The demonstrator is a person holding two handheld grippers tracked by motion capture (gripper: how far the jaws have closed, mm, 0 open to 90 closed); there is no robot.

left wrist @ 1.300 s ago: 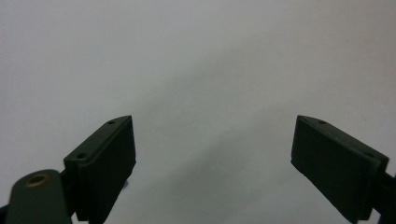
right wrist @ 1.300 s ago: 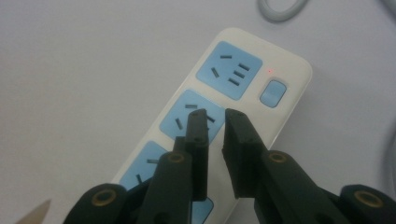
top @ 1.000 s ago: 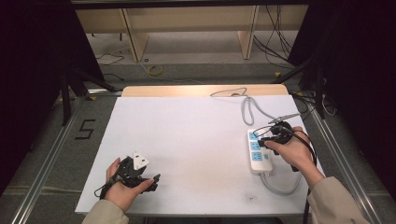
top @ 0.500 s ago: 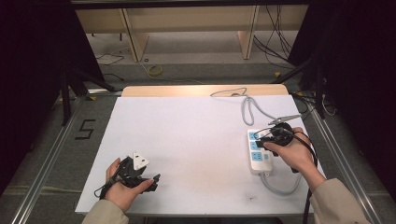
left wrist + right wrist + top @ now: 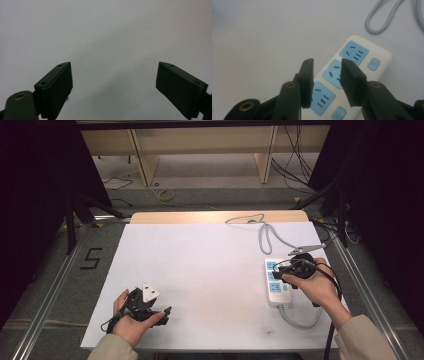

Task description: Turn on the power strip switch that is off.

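Observation:
A white power strip [image 5: 276, 290] [image 5: 359, 56] with three blue sockets lies at the table's right side. Small red lights glow beside its switches. My right gripper [image 5: 286, 271] [image 5: 327, 64] hovers over its middle socket. Its jaws have just been opening, and they stand apart with nothing gripped between them. The strip's grey cable [image 5: 267, 239] [image 5: 384, 18] loops toward the far edge. My left gripper [image 5: 164, 312] [image 5: 115, 67] rests near the front left, wide open over bare white tabletop, holding nothing.
The white table [image 5: 210, 265] has a wooden strip along its far edge. Metal rails run down both sides of it. Beyond it are a shelf frame and loose cables on the floor. A "5" is marked on the floor at the left.

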